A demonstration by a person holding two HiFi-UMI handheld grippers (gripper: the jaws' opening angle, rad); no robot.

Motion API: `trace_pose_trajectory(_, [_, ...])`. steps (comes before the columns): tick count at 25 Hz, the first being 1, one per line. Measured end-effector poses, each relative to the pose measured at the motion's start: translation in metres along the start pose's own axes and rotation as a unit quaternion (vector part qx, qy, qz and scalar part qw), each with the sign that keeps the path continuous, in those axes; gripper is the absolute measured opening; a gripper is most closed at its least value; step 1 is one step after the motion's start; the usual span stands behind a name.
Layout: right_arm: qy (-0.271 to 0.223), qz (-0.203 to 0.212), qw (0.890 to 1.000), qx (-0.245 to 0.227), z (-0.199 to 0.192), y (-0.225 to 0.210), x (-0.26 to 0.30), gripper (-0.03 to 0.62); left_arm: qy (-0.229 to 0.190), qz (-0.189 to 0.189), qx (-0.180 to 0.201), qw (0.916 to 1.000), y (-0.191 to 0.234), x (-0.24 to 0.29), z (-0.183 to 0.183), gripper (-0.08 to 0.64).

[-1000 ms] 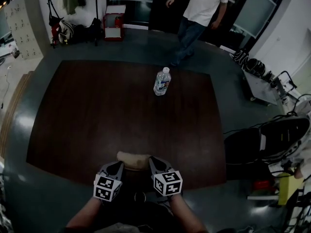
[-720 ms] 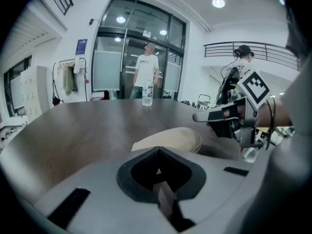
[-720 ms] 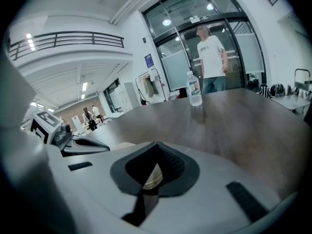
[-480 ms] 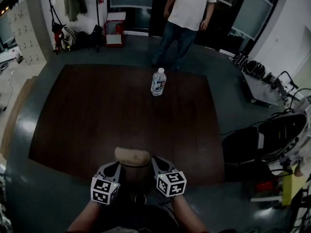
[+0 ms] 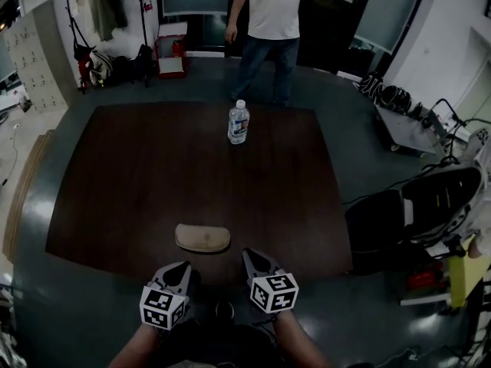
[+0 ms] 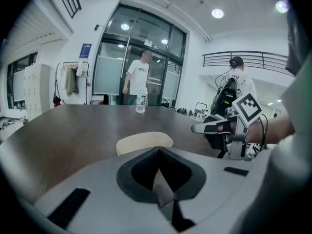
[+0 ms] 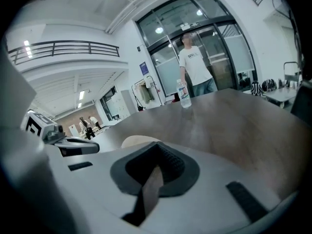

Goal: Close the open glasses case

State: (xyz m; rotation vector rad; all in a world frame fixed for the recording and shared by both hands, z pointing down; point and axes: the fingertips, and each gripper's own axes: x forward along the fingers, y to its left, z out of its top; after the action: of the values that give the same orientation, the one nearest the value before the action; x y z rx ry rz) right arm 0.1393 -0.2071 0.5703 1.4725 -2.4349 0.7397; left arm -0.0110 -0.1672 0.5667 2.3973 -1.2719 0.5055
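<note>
The tan glasses case (image 5: 202,238) lies flat near the front edge of the dark wooden table (image 5: 138,182), its lid down. Both grippers hang just off that edge, apart from the case. My left gripper (image 5: 181,273) is below and left of it, my right gripper (image 5: 255,261) below and right. In the left gripper view the case (image 6: 142,141) shows just past my left gripper (image 6: 157,150), whose jaws are together with nothing between them. In the right gripper view the case (image 7: 134,141) peeks over my right gripper (image 7: 156,145), also shut and holding nothing.
A clear water bottle (image 5: 238,123) stands upright at the table's far side. A person in a white shirt (image 5: 267,18) stands on the floor behind it. A black chair (image 5: 418,217) and cables lie to the right of the table.
Both grippers have drawn back from the ends of the case toward me, leaving it lying alone on the table. The person behind the table has stepped left.
</note>
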Motion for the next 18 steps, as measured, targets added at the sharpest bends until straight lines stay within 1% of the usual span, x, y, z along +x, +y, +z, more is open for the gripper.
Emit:
trace_pose_trajectory(3, [-0.001, -0.012, 1.000, 0.004, -0.007, -0.002, -0.006, -0.012, 0.001, -0.014, 0.009, 0.9999, -0.005, 0.000, -0.002, -0.003])
trace_pose_trajectory(7, [-0.008, -0.027, 1.000, 0.010, -0.018, 0.008, -0.016, -0.012, -0.020, -0.025, 0.010, 0.9995, -0.007, -0.017, 0.001, -0.003])
trace_pose_trajectory(13, [-0.033, -0.041, 0.999, 0.013, -0.030, 0.055, -0.047, -0.012, -0.064, -0.033, 0.003, 0.9974, -0.005, -0.078, 0.001, -0.003])
trace_pose_trajectory(18, [-0.054, -0.052, 0.997, 0.000, -0.042, 0.095, -0.084, -0.012, -0.087, -0.038, 0.001, 0.9955, -0.007, -0.133, -0.015, -0.002])
